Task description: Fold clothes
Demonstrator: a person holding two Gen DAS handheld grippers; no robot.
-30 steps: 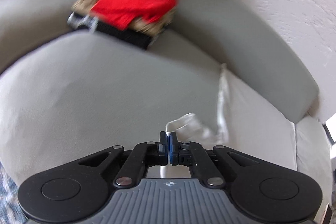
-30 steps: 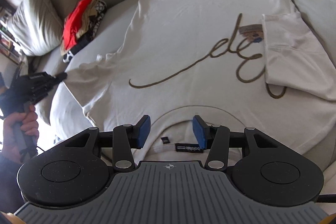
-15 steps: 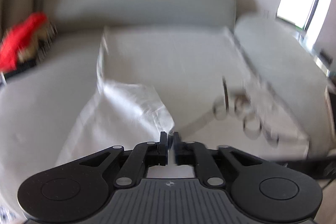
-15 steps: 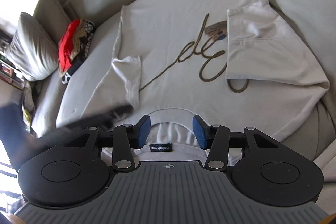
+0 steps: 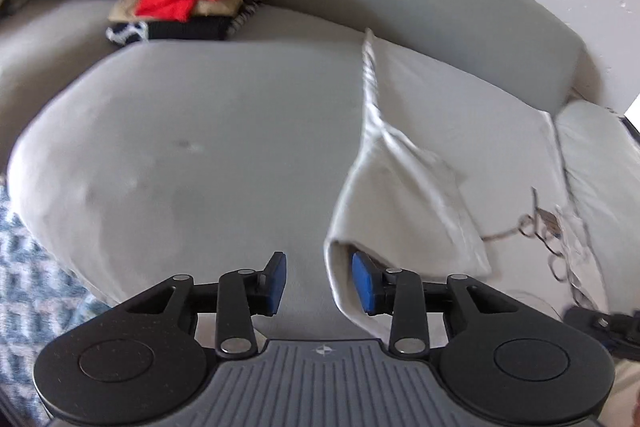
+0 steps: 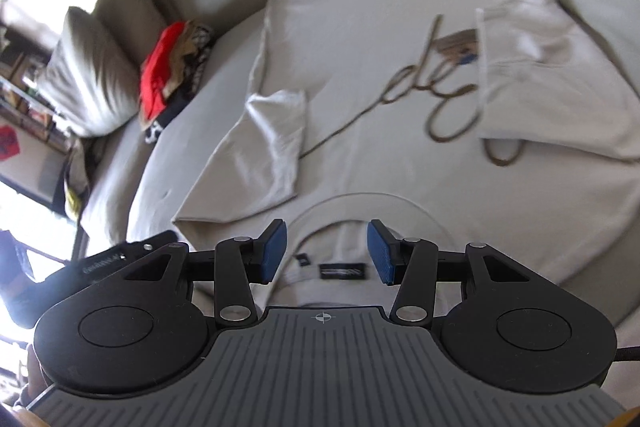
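Lying flat on the sofa (image 6: pixel 168 155): white T-shirt (image 6: pixel 360 75), both sleeves folded in.
Left gripper (image 5: pixel 319 282) jaws wide open, empty, beside the folded left sleeve (image 5: pixel 400 211); right gripper (image 6: pixel 327 251) jaws wide, empty, over the collar (image 6: pixel 344 269).

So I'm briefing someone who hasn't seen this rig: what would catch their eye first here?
Probably the white T-shirt spread across the grey sofa, with its looping brown script and both sleeves folded inward. Next, the red garment topping a small clothes pile beside the cushion at the far left. Both grippers, left and right, are open near the shirt's collar end.
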